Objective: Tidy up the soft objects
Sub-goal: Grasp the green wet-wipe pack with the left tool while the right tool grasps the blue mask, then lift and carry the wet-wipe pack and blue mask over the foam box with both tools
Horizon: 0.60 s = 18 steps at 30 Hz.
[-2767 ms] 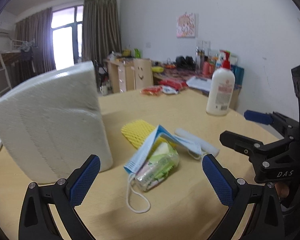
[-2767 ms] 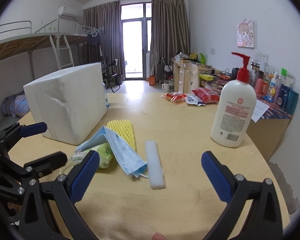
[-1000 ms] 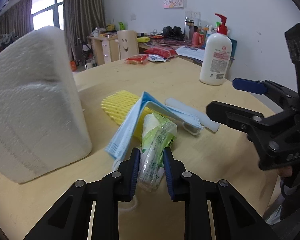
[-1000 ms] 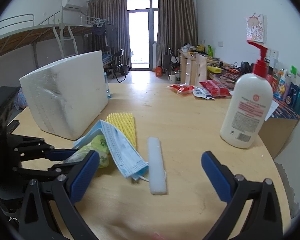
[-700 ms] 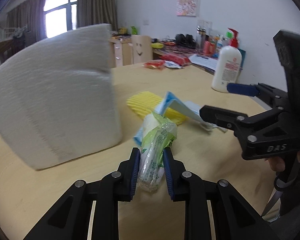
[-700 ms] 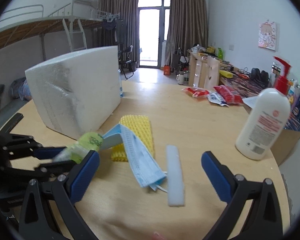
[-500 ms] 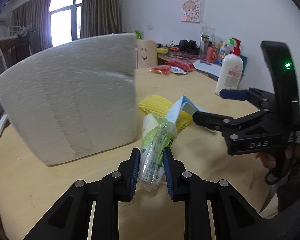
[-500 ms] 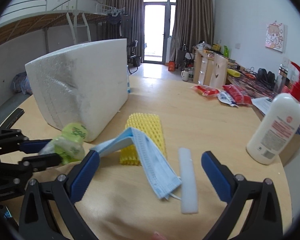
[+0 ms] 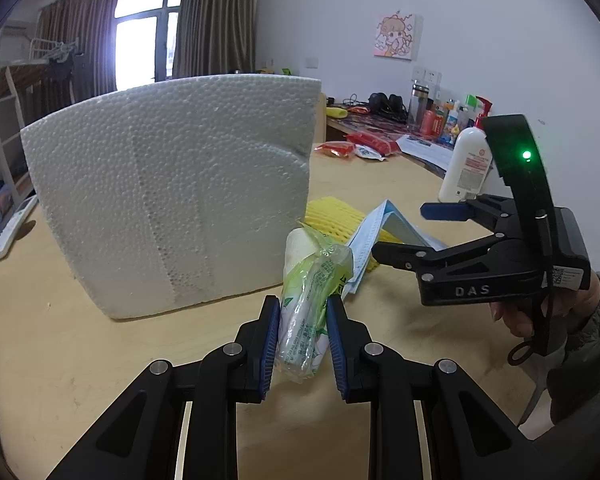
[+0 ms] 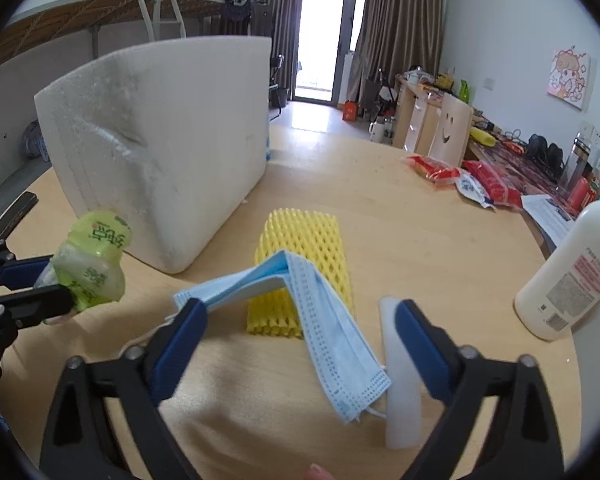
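Sorting the soft items is under way: a green tissue pack [image 9: 306, 304] is clamped between the narrowed pads of the left gripper [image 9: 303, 334], lifted beside the white foam block [image 9: 172, 196]. The right gripper [image 10: 300, 344] is closing – its jaws straddle a blue face mask [image 10: 320, 320] without pressing it yet. The mask is draped, tent-like, over a yellow foam net [image 10: 300, 240] on the table [image 10: 420, 240] – limp, pleated, easily crumpled. Judged next: the pads must be closed on the mask's fold alone, the net left behind
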Tool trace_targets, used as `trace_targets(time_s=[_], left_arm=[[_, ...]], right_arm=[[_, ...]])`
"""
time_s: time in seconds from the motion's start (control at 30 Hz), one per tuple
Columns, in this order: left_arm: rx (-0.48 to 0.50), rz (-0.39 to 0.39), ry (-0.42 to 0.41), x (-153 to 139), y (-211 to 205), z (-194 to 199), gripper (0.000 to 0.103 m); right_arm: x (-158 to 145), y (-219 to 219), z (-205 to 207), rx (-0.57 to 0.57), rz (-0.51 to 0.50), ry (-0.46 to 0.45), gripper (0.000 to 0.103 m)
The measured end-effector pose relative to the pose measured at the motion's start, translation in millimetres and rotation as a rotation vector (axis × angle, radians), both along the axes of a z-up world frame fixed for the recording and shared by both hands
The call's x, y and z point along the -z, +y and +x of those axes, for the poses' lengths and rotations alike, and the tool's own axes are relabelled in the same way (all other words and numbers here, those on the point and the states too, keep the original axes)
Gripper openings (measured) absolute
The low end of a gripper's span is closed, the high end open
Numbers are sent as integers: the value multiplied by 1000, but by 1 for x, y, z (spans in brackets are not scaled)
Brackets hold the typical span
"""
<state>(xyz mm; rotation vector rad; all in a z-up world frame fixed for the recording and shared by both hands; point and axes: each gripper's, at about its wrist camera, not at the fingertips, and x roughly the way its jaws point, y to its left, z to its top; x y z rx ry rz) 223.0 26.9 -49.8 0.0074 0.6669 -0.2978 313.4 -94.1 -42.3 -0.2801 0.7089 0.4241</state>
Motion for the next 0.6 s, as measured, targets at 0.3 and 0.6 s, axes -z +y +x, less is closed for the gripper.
trace_targets(time_s=[0.3,0.6], left_arm=[[0,-12,-10,1,5,-4,26],[-10,-11,-22,-2,4,-9,26]], right_arm=[[10,-1,12,56,-39,60,47],[0,-11,6,116,-11,36,10]])
